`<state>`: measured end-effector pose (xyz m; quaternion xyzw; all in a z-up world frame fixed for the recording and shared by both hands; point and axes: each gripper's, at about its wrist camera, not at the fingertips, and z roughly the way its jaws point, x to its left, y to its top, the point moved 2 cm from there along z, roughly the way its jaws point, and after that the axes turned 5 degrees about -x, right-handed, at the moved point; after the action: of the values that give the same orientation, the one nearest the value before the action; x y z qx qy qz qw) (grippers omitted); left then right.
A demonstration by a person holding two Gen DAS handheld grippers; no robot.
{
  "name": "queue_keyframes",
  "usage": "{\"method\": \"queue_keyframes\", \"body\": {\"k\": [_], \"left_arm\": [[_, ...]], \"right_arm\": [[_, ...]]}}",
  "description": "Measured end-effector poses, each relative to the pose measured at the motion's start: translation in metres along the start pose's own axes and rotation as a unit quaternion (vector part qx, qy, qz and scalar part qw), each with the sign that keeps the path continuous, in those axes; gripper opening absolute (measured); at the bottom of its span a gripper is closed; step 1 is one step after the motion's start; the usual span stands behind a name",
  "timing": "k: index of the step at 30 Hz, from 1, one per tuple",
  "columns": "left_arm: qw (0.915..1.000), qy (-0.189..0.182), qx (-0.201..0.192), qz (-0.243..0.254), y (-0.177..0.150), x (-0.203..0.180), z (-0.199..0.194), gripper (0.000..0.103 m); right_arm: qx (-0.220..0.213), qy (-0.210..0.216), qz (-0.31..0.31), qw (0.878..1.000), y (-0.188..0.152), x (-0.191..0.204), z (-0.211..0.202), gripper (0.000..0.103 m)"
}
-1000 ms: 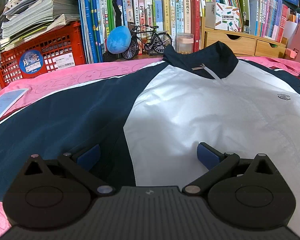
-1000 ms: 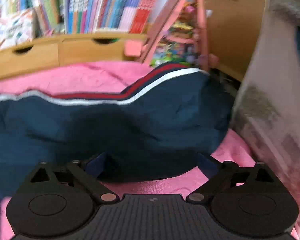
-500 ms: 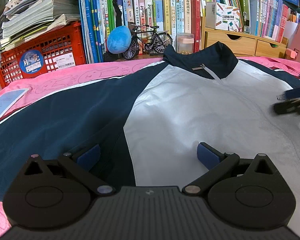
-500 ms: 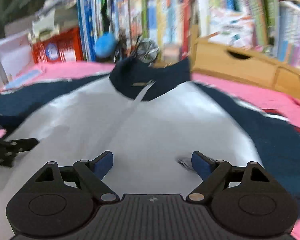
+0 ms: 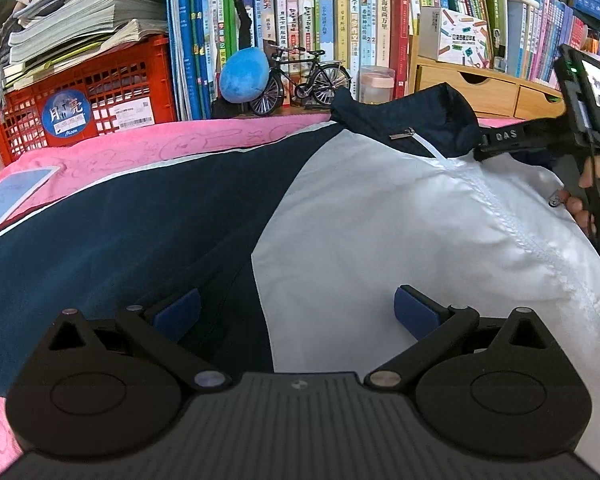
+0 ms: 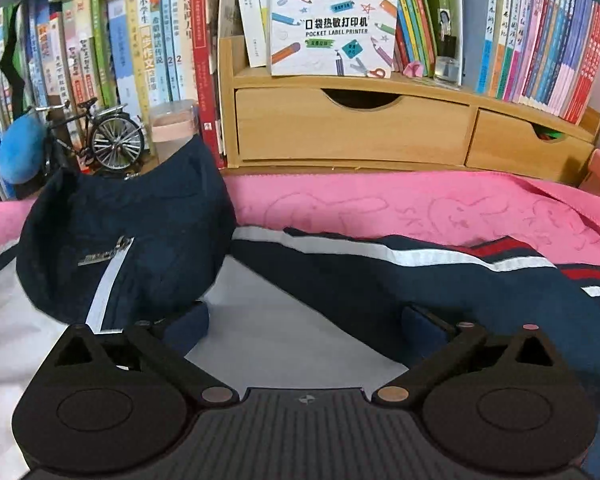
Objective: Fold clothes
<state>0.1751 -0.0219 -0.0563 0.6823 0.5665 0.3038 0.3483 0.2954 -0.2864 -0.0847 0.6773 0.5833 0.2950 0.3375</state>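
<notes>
A navy and white zip jacket [image 5: 380,216] lies spread flat, front up, on a pink cloth [image 5: 148,144]. Its navy collar [image 6: 132,232] stands up at the far edge, and a navy sleeve with red and white stripes [image 6: 440,276] runs to the right. My left gripper [image 5: 296,312] is open and empty, low over the seam between the navy sleeve and the white chest. My right gripper [image 6: 306,326] is open and empty, just over the white shoulder right of the collar. It also shows in the left wrist view [image 5: 580,128], held in a hand.
Behind the cloth stand rows of books [image 5: 300,28], a red crate [image 5: 84,104] stacked with papers, a model bicycle [image 5: 296,80], a blue soft toy [image 5: 244,76], a pink-lidded jar [image 6: 174,128] and wooden drawers [image 6: 352,124]. A phone [image 5: 12,192] lies at far left.
My right gripper has swung left from the right sleeve end to the shoulder beside the collar, and has come into the left wrist view. My left gripper has stayed still.
</notes>
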Motion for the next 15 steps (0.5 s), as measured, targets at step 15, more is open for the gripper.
{"method": "queue_keyframes", "body": {"k": [15], "left_arm": [[1.0,-0.001,0.002,-0.002,0.0,0.0,0.0,0.103]], "right_arm": [[-0.018,0.156,-0.141,0.977,-0.111,0.03,-0.165,0.103]]}}
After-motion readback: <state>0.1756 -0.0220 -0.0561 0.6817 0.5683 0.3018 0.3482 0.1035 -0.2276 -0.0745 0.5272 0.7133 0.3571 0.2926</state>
